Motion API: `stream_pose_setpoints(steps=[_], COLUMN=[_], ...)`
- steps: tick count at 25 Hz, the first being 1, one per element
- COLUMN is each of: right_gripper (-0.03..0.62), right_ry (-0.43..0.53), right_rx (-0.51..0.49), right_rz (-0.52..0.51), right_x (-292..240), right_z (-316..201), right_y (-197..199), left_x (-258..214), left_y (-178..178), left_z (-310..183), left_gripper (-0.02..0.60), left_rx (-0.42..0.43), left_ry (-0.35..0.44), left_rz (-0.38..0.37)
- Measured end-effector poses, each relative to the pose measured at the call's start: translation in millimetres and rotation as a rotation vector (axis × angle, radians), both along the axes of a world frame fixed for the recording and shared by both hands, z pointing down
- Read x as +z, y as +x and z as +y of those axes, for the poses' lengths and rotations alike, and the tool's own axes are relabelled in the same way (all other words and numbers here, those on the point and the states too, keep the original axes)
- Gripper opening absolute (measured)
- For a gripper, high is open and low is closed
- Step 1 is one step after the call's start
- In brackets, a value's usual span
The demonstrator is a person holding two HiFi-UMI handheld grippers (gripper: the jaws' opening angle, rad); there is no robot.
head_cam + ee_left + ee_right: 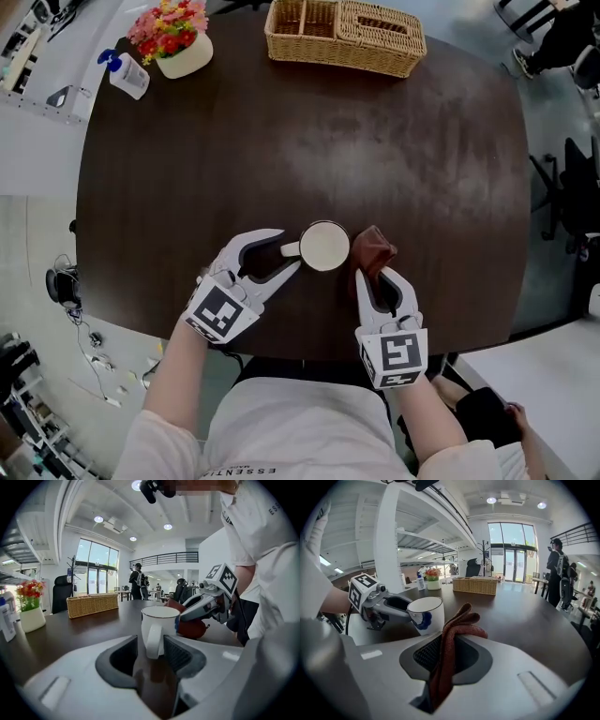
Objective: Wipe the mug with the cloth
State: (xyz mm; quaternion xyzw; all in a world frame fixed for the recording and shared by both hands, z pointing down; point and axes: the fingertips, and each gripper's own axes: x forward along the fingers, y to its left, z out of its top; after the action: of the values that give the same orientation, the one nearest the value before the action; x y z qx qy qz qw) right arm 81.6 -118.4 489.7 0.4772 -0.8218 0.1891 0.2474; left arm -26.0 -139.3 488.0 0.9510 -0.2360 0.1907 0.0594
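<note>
A white mug (324,246) with a blue mark (424,619) stands upright on the dark wooden table (281,141), near its front edge. The handle (153,641) points toward my left gripper (287,251), whose jaws are shut on that handle (151,654). My right gripper (377,274) is shut on a bunched reddish-brown cloth (372,249), which sticks up from between its jaws (445,653). The cloth (458,626) lies close against the mug's right side; I cannot tell whether they touch. In the left gripper view the cloth (192,629) shows behind the mug (160,620).
A wicker basket (345,36) sits at the table's far edge. A white pot of flowers (173,39) and a pump bottle (127,75) stand at the far left. Dark chairs (572,187) are off the table's right side. People stand far back in the room (137,579).
</note>
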Motion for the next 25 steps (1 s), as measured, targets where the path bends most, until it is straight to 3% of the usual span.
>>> stream_pose_setpoints(steps=[5, 6, 17, 21, 25], right_gripper=[0.081, 0.081, 0.081, 0.081, 0.081], right_ry=[-0.025, -0.030, -0.048, -0.036, -0.057], right_rx=[-0.060, -0.087, -0.450, -0.483, -0.452], right_rz=[-0.014, -0.015, -0.041, -0.036, -0.045], right_x=[3.0, 2.8, 4.4, 5.9, 13.7], right_z=[9.7, 13.6, 59.7, 48.6, 33.9], right_y=[-14.6, -20.0, -105.6, -117.1, -106.0], left_x=[1.3, 4.0, 9.3, 8.7, 10.7], left_y=[4.3, 3.3, 4.1, 4.0, 2.3], left_z=[1.9, 3.5, 8.7, 8.8, 8.4], left_gripper=[0.140, 0.081, 0.078, 0.078, 0.078], left_rx=[0.083, 0.098, 0.169, 0.190, 0.215], left_ry=[0.035, 0.039, 0.039, 0.039, 0.045], left_rz=[-0.024, -0.041, -0.062, -0.062, -0.077])
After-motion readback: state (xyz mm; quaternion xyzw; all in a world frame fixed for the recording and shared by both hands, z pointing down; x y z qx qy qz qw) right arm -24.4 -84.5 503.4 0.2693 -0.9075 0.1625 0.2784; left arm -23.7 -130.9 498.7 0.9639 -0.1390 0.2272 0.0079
